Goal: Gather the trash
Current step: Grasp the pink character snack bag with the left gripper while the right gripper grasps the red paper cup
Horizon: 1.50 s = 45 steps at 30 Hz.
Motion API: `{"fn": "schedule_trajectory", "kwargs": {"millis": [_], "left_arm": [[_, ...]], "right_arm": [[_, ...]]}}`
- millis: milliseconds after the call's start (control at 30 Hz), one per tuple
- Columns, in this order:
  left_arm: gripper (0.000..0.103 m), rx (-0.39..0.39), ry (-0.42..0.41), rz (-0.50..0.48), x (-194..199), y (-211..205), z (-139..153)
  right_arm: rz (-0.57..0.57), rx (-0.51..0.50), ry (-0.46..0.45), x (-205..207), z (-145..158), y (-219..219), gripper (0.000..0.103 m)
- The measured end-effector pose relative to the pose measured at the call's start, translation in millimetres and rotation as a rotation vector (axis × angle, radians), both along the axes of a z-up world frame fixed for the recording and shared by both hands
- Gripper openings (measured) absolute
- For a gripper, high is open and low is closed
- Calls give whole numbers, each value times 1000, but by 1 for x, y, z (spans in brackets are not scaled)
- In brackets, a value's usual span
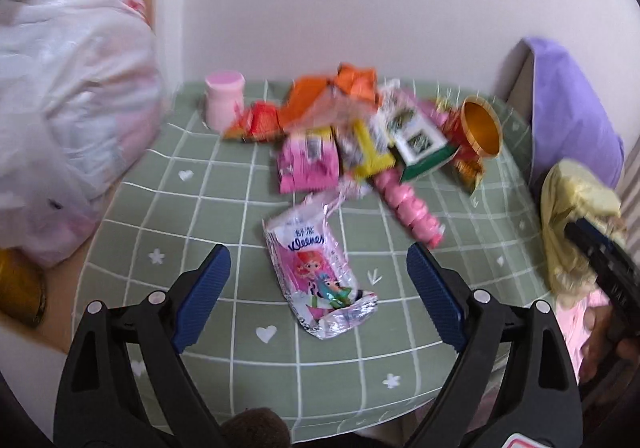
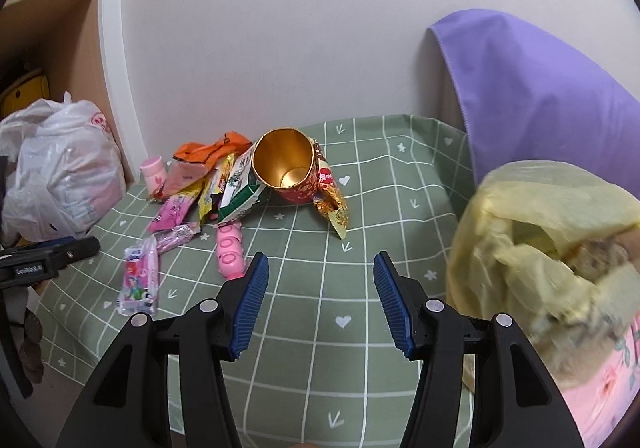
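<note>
At the near centre of the green checked tabletop [image 1: 192, 208] lay an empty Kleenex wrapper [image 1: 318, 272], flat between the spread fingers of the left gripper [image 1: 318, 300], which hovered above it and pinched nothing. The right gripper [image 2: 320, 304] also had its fingers spread over bare cloth, holding nothing, with the yellow trash bag [image 2: 532, 232] at its three o'clock. The rest of the trash sat in a heap at twelve o'clock from the left gripper: orange wrappers [image 1: 336, 96], a pink sachet [image 1: 308, 164], a green-and-white packet [image 1: 420, 144], a pink roll [image 1: 412, 208] and a tipped red cup with a gold lining [image 1: 478, 128]. As a judgement, the thin, slick wrapper could slide or crumple away if the fingers closed too high, or they might snag the tablecloth instead. A pink bottle [image 1: 224, 100] at eleven o'clock and a white plastic bag [image 1: 68, 88] at nine o'clock crowded the left side; a purple cloth [image 1: 568, 104] stood at two o'clock.
</note>
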<state>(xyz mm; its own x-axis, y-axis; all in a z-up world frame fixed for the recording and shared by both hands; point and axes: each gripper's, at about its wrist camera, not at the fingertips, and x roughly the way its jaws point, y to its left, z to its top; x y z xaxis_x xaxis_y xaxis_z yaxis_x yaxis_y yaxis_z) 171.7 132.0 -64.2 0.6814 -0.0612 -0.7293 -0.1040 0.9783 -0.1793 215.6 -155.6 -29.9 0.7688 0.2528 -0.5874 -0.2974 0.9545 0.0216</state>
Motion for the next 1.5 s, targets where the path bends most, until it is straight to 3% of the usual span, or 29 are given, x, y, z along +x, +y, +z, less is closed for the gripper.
{"fn": "schedule_trajectory", "kwargs": {"millis": [100,367,567,600,667,733,833,1033,1367,1500], "left_arm": [[86,66,-1,1,7,1,-5],[79,-28,135,48,29,27,-46],[72,-84,161,14,60,18,-64],[70,-57,154,12,65,14,-64],[54,-23,154,23,72,12,-65],[45,-29,165,43,74,15,-64],[29,-100,152,41,76,26,-54],[27,-44,28,41,75,37,-8],[27,-63,13,18,90,40,10],[27,-53,11,27,92,42,9]], "right_arm": [[18,-18,9,14,-6,8,52],[23,-24,21,25,-14,22,52],[-43,-35,10,27,-12,20,52],[-59,-40,5,28,-10,20,52],[-73,-42,5,31,-8,19,52],[-59,-62,14,34,-9,20,52],[-40,-72,0,38,-11,23,52],[23,-7,-5,69,-18,41,52],[68,-38,-61,103,-10,71,52],[16,-5,-119,97,-6,63,52]]}}
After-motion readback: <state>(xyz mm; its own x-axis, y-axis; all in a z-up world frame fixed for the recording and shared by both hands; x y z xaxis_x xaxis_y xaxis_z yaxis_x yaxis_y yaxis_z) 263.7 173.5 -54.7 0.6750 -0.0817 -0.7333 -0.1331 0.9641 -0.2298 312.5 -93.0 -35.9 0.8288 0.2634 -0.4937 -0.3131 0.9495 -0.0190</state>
